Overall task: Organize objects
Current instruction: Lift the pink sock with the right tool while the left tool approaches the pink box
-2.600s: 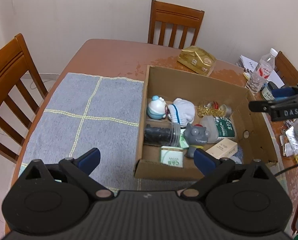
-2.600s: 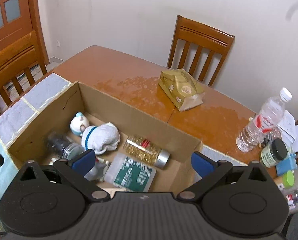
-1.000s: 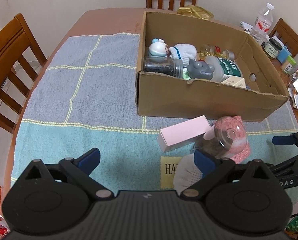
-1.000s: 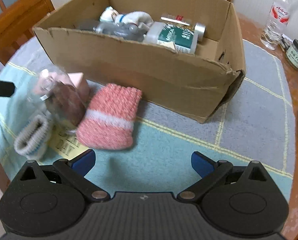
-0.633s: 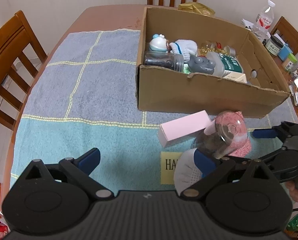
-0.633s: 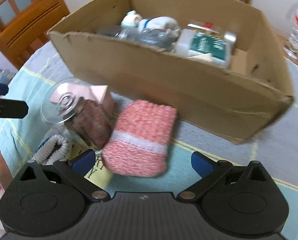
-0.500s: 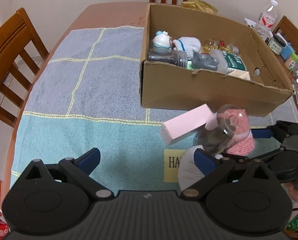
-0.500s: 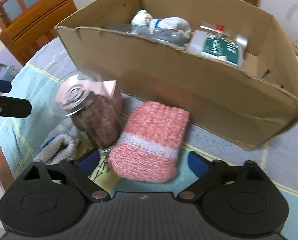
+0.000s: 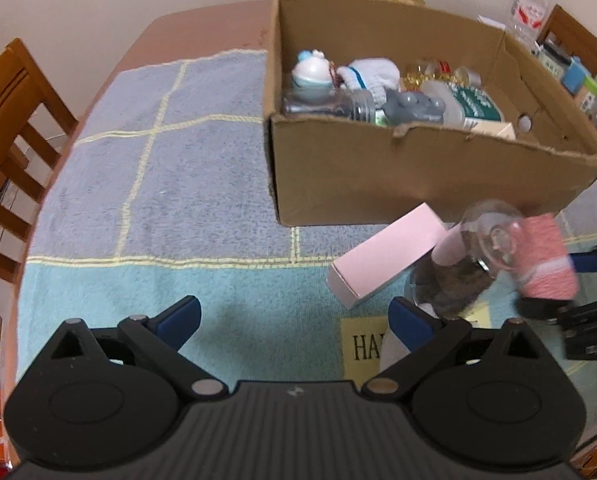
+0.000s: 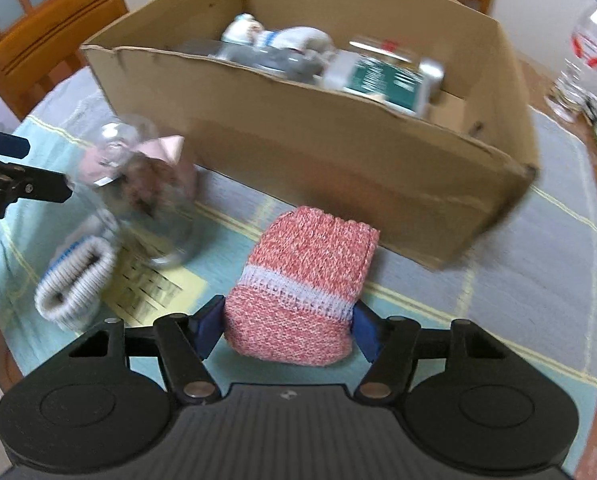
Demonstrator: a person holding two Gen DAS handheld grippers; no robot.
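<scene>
Pinching a pink knitted sock (image 10: 302, 280) with a white band, right gripper (image 10: 288, 330) with blue fingers (image 10: 208, 326) pressed against both sides of the roll, low over the teal part of the checked towel (image 10: 478, 320) on the desk (image 9: 202, 28). Same sock visible at the right edge of the left view (image 9: 544, 258), beside the dark frame of that gripper (image 9: 586, 334).

Left gripper (image 9: 294, 320) held over the towel (image 9: 138, 160), blue fingers (image 9: 178, 318) spread wide, nothing between them.

Just left of the sock: a clear glass jar (image 10: 138, 192) with brown contents, tilted, blurred; behind it a pink carton (image 9: 386, 256) lying flat and touching the jar (image 9: 466, 264); a grey-and-white rolled sock with a blue stripe (image 10: 76, 280) near the jar's base. Under them a yellow card (image 9: 360, 346) with black letters, only "HA" readable; on the right view the card's lines (image 10: 154, 284) too blurred to read.

Behind all this, an open cardboard box (image 9: 398, 176) on the towel, holding a white-and-blue figurine (image 9: 310, 70), a white sock (image 9: 372, 74), a clear jar lying on its side (image 9: 326, 104), a grey toy (image 9: 412, 106), a golden jar (image 9: 438, 76) and a green-and-white packet (image 9: 474, 106) with print too smeared to make out. Water bottle with a red label (image 10: 584, 46) standing on the bare desk past the box, label text unreadable. Wooden chair (image 9: 6, 120) at the left side.
</scene>
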